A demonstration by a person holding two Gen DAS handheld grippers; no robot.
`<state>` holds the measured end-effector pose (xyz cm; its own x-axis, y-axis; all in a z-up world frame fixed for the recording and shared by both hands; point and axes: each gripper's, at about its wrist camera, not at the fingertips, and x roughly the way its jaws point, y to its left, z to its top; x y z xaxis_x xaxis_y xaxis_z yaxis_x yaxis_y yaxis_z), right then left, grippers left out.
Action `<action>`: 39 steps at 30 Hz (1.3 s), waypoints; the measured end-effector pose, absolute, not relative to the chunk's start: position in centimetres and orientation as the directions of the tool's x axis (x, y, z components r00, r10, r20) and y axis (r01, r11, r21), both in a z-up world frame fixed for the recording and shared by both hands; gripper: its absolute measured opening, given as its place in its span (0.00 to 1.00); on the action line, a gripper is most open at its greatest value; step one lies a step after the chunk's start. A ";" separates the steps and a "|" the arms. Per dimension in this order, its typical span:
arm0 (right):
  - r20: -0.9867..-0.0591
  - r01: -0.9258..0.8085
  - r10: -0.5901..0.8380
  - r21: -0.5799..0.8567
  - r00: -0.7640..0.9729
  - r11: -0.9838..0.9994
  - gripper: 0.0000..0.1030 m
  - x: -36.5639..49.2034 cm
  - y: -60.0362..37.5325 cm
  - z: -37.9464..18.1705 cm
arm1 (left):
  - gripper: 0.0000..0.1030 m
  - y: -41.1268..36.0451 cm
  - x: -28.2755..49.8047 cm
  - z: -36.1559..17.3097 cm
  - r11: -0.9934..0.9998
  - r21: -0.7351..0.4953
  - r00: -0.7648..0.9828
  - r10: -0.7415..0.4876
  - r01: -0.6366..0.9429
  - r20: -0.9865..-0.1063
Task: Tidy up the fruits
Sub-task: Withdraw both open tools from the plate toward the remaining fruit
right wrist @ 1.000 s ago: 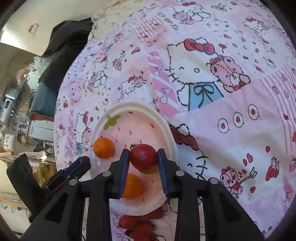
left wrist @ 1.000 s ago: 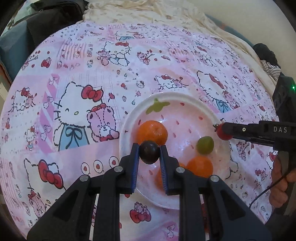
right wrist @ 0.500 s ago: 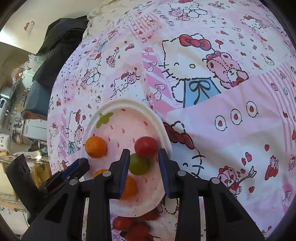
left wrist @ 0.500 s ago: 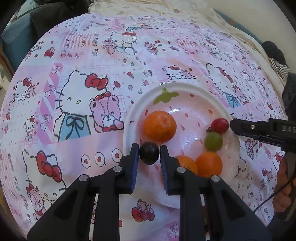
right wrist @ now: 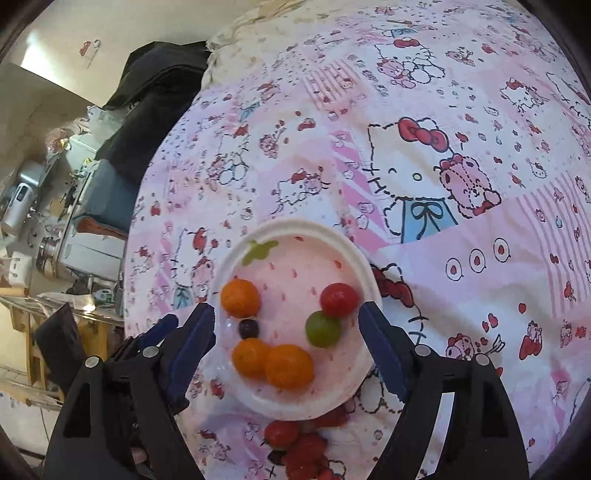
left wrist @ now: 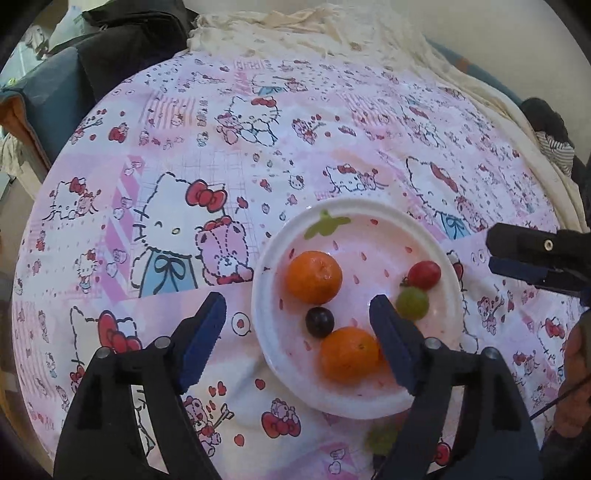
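Observation:
A white plate (left wrist: pixel 448 269) (right wrist: pixel 364 266) on the pink Hello Kitty cloth holds oranges (left wrist: pixel 314 275) (right wrist: pixel 289 366), a dark grape (left wrist: pixel 320 322) (right wrist: pixel 248 328), a green grape (left wrist: pixel 412 302) (right wrist: pixel 323 328) and a red tomato (left wrist: pixel 424 274) (right wrist: pixel 338 299). My left gripper (left wrist: pixel 297 339) is open and empty above the plate's near left side, over the dark grape. My right gripper (right wrist: pixel 286 345) is open and empty above the plate; in the left wrist view its fingers (left wrist: pixel 524 254) sit right of the plate.
Red fruits (right wrist: pixel 295 443) lie on the cloth just below the plate in the right wrist view. A green fruit (left wrist: pixel 382 437) lies below the plate in the left wrist view. Dark bags (left wrist: pixel 122 44) and a cream cloth (left wrist: pixel 314 33) lie at the far edge.
My left gripper opened and let go of the dark grape, which now lies on the plate. My right gripper opened wider and drew back from the tomato it had released.

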<state>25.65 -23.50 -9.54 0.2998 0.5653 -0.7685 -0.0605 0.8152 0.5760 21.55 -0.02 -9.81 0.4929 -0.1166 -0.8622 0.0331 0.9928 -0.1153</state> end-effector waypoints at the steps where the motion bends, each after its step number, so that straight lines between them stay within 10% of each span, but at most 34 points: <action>1: -0.768 -0.057 0.563 0.576 0.305 0.816 0.80 25.6 -23.6 -9.3 | 0.75 0.2 21.5 -9.5 0.993 -0.113 0.500 -0.109 0.021 -0.859; 39: -0.795 -0.038 0.436 0.465 0.422 0.884 0.81 13.8 -26.9 -3.8 | 0.75 2.9 10.9 -2.9 0.988 -0.143 0.536 -0.086 -0.066 -0.840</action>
